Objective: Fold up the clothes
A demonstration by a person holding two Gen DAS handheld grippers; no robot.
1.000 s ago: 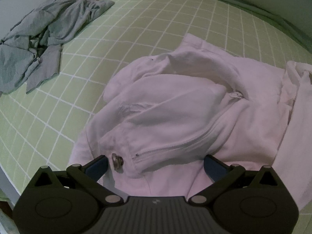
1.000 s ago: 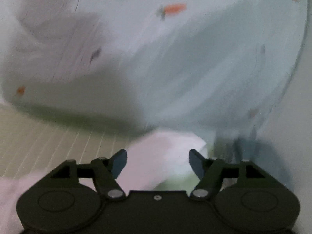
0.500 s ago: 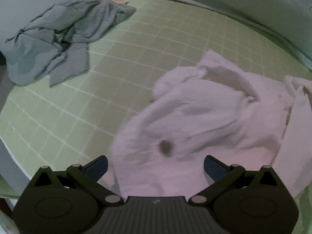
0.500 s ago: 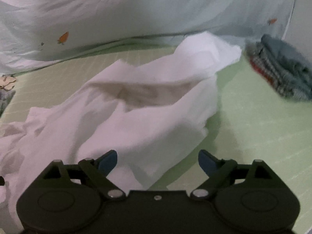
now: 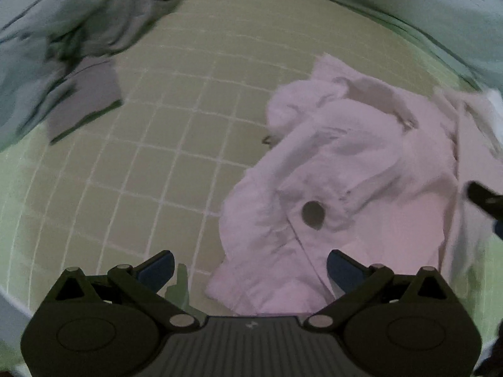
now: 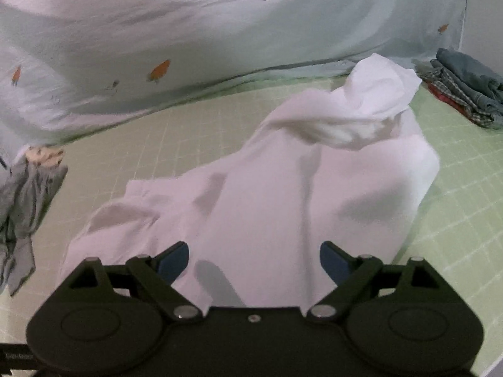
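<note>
A crumpled white garment (image 5: pixel 352 169) with a dark metal button (image 5: pixel 312 215) lies on the green checked bed sheet (image 5: pixel 163 157). My left gripper (image 5: pixel 250 268) hovers open over its near left edge, nothing between the blue pads. In the right wrist view the same white garment (image 6: pixel 301 194) spreads ahead, one end bunched up at the far right. My right gripper (image 6: pixel 254 260) stands open just above the cloth, pads not pressing on it. A dark tip of the right gripper (image 5: pixel 484 201) shows at the left view's right edge.
A grey crumpled garment (image 5: pixel 72 47) lies at the far left of the bed, also visible as grey cloth (image 6: pixel 22 207). A pale blue quilt with carrot print (image 6: pixel 188 37) bounds the far side. Folded clothes (image 6: pixel 462 84) are stacked at the far right.
My left gripper slid left, so the white garment now sits to its right. My right gripper swung away from the quilt and down over the white garment, its jaws wider than a second ago.
</note>
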